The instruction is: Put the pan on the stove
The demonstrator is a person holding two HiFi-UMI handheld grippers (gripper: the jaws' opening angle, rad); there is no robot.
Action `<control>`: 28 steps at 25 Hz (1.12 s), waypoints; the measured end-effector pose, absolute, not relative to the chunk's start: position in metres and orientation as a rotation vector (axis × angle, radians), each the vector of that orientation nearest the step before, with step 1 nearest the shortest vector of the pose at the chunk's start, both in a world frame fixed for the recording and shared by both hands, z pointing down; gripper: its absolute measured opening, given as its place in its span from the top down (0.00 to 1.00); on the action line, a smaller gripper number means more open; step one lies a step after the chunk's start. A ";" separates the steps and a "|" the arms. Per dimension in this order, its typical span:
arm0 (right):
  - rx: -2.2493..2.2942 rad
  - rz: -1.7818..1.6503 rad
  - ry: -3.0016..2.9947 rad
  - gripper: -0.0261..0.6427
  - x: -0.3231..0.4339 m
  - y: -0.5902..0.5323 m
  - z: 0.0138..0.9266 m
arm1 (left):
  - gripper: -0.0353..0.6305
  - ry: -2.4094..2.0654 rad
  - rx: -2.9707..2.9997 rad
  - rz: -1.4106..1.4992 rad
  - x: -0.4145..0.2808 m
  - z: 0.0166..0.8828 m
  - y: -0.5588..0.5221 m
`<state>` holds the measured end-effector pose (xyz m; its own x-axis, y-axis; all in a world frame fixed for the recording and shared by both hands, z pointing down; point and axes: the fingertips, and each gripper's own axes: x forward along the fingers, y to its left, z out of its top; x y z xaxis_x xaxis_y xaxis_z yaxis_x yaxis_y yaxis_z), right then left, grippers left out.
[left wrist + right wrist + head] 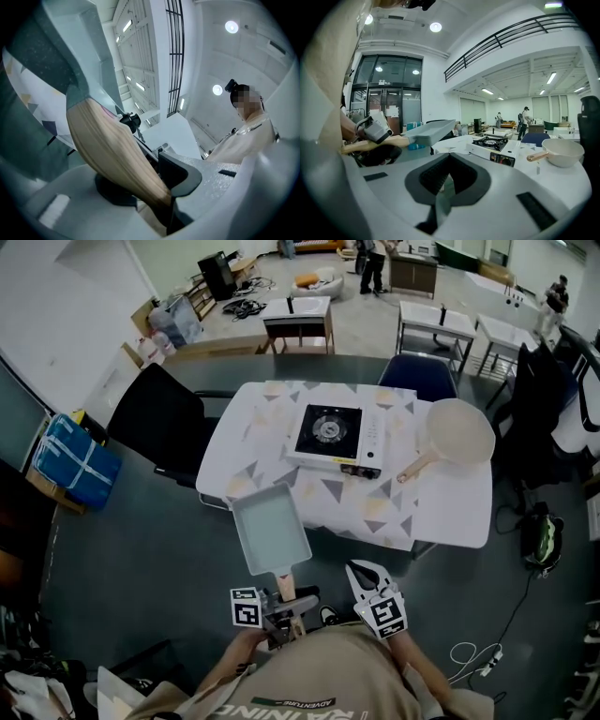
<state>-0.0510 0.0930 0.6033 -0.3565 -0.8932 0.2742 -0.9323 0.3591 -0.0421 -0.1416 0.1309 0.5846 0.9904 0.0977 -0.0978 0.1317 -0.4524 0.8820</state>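
A grey rectangular pan [270, 529] with a wooden handle [285, 585] hangs in the air just off the table's near edge. My left gripper [281, 610] is shut on that handle, close to my body. In the left gripper view the handle [112, 154] runs up from between the jaws to the pan's body [70, 42]. The portable gas stove [330, 437] sits in the middle of the table with a bare burner. My right gripper [367, 579] is shut and holds nothing, to the right of the handle. The right gripper view shows the pan [429, 132] at left and the stove [490, 143] ahead.
A round cream pan [459, 432] with a wooden handle lies on the table [450, 512] to the right of the stove. A black chair [155, 423] stands at the table's left and a blue chair [417, 376] behind it. Cables lie on the floor at right.
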 end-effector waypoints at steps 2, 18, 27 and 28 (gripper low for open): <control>1.642 0.279 -2.417 0.96 -0.053 0.081 0.602 | 0.74 0.156 2.041 -0.047 -0.143 0.587 0.123; 1.539 0.272 -2.554 0.96 -0.025 -0.041 0.607 | 0.74 0.097 2.049 -0.044 -0.113 0.584 0.025; 1.504 0.315 -2.613 0.96 0.006 -0.082 0.615 | 0.74 0.105 2.042 -0.028 -0.073 0.582 -0.015; 1.498 0.318 -2.613 0.96 0.010 -0.085 0.616 | 0.74 0.104 2.040 -0.029 -0.069 0.582 -0.019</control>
